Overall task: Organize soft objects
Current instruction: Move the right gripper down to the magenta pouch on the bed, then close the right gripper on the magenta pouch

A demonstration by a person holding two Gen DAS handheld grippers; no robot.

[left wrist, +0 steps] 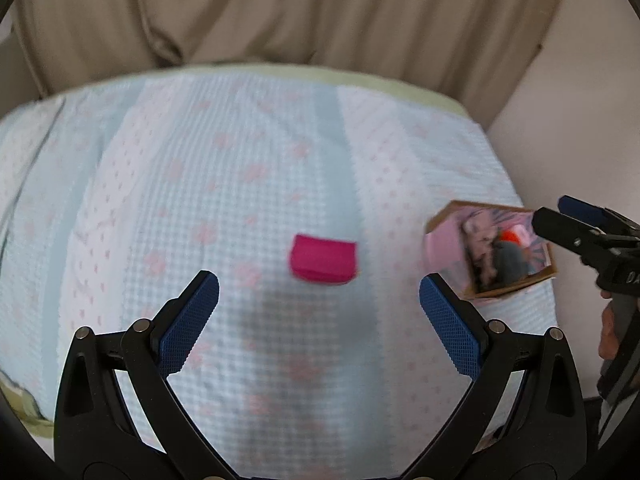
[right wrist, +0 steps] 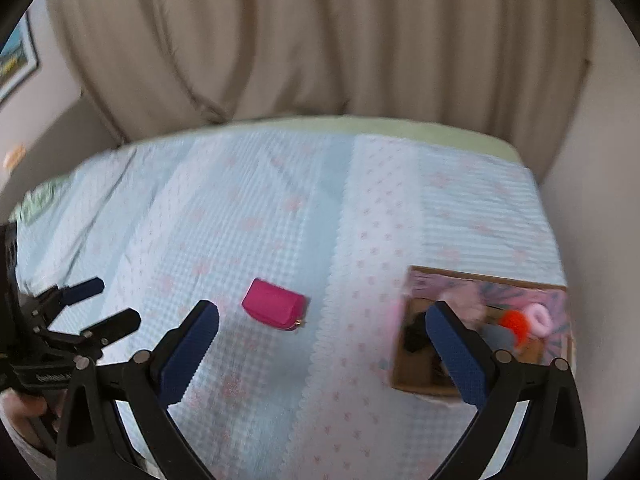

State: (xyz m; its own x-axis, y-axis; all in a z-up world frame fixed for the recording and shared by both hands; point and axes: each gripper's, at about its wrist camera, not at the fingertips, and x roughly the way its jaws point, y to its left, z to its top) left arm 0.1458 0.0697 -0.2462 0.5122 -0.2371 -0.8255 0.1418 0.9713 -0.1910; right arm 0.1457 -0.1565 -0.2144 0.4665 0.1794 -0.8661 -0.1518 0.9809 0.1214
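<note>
Left gripper (left wrist: 319, 292) spread wide, empty, above the pale blue checked bedspread (left wrist: 208, 184). Right gripper (right wrist: 322, 320) likewise parted, holding nothing. Small magenta fabric pouch (left wrist: 323, 258) flat on the spread ahead; open cardboard box (right wrist: 416, 384) of soft items well apart to the right

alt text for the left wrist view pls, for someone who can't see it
The open left gripper hovers over a pale blue patterned bedspread, aimed at a small magenta pouch lying just ahead. To the right sits a cardboard box holding soft items, with the right gripper beside it and beige curtains behind.
</note>
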